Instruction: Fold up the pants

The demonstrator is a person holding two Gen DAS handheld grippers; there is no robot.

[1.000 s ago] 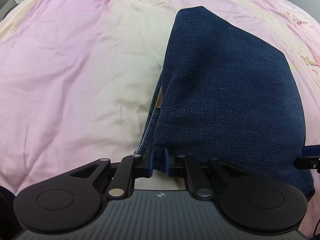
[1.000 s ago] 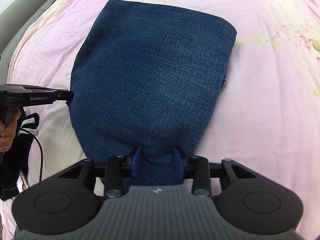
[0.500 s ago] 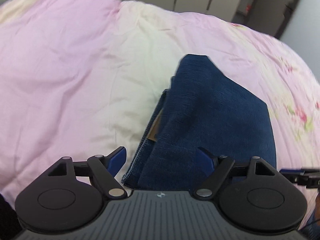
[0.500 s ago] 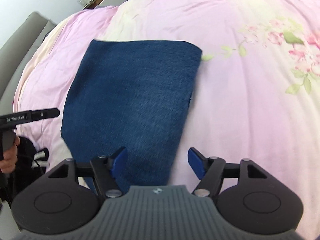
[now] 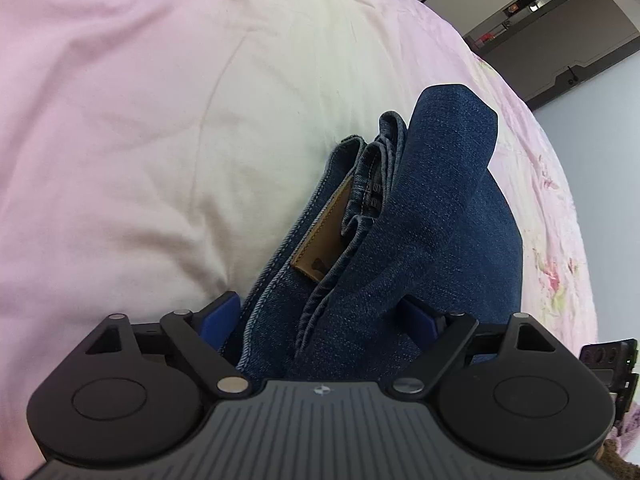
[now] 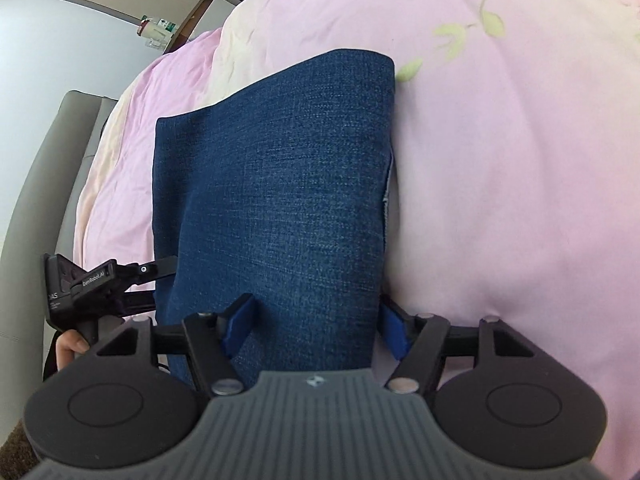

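Note:
The dark blue jeans (image 5: 432, 216) lie folded into a thick stack on the bed, with a brown leather waist patch (image 5: 324, 232) showing on the left edge. My left gripper (image 5: 318, 320) is open, its blue pads either side of the stack's near left edge. In the right wrist view the jeans (image 6: 280, 184) show a smooth top layer. My right gripper (image 6: 316, 326) is open around the stack's near right end. The left gripper (image 6: 120, 280) also shows there at the stack's left side.
The pink and cream quilt (image 5: 140, 120) covers the bed, with a floral print at the right (image 6: 520, 20). A grey headboard or sofa side (image 6: 48, 184) stands at the left. Dark cabinets (image 5: 560, 20) are beyond the bed.
Both grippers have opened and let go of the jeans. Both then dropped low and close, so the folded stack sits between their open fingers.

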